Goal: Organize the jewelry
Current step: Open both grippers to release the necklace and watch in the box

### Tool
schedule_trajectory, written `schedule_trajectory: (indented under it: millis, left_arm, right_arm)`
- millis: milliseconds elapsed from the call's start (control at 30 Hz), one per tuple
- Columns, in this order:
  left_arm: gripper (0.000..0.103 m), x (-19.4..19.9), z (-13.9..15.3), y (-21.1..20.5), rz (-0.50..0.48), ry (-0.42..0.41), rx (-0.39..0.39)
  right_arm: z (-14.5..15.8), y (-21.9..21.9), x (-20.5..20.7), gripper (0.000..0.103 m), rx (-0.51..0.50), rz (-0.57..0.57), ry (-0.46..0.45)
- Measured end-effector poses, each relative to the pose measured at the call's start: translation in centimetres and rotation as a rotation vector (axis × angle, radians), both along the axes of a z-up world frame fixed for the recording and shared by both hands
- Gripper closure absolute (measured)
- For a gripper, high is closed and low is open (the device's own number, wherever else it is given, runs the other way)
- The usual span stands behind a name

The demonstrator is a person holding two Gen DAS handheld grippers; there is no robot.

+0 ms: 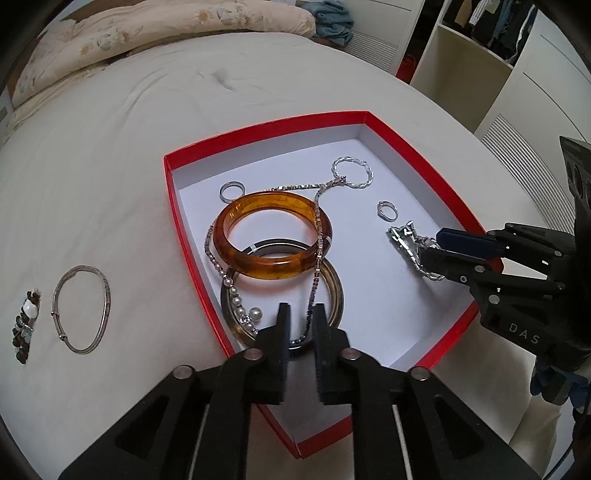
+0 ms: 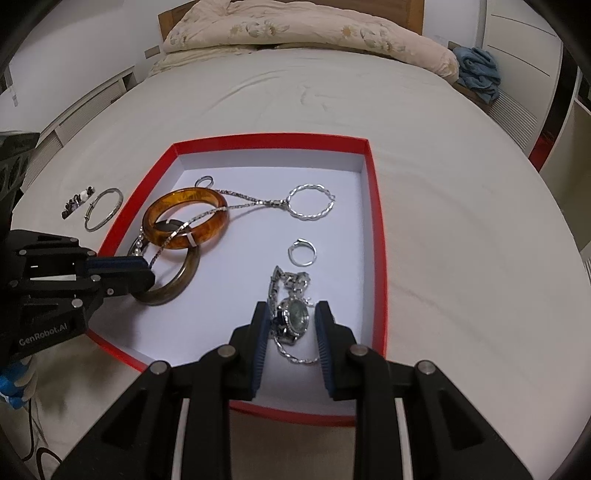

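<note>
Plainly, the right gripper [image 2: 291, 332] stood parted around the watch [image 2: 293, 317] at the red box's [image 2: 376, 221] six o'clock. The left gripper [image 1: 301, 328], also parted, straddled the chain [image 1: 317, 236]; lifting could drag the amber bangle [image 1: 275, 236].

L wrist cam looks down close from box's [image 1: 192, 236] near-left side, R wrist cam from near-right; both face the pillow [image 2: 295, 33], share box interior
</note>
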State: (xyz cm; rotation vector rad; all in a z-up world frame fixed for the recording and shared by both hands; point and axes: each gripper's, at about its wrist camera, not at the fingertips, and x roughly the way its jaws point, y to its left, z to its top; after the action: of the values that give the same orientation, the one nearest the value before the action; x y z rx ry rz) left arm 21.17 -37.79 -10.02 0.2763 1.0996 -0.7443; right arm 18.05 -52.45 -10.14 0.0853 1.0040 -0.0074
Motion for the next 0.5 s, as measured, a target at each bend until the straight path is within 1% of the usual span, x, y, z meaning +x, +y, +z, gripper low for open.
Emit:
schedule_trajectory:
  millis: [100,167,233,467,500]
  left_arm:
    - [0.074,-0.3,0.3,0.0,0.001,-0.006,0.003]
    - [0.073,-0.5,0.6,0.0,0.0,-0.011,0.008]
    - [0.069,-0.8,0.8,0.0,-0.002,-0.02,0.012]
    - [0.067,-2.0,2.4,0.6,0.001,-0.04,0.011]
    - [0.065,-2.2,2.6,0.6,0.002,-0.044,0.009]
  right_arm:
    - [0.4,-0.1,-0.5,0.079,0.002,-0.008,-0.005]
    - [0.9,-0.2,-1.0,0.079,0.006,-0.018,-0.012]
    - [1.3,-0.3,-1.5,0.079,0.008,-0.028,-0.02]
    - [3.1,-0.8,-3.4,0.078,0.011,-0.064,-0.043]
    - [3.4,-0.8,-3.8,0.078,0.011,-0.069,-0.047]
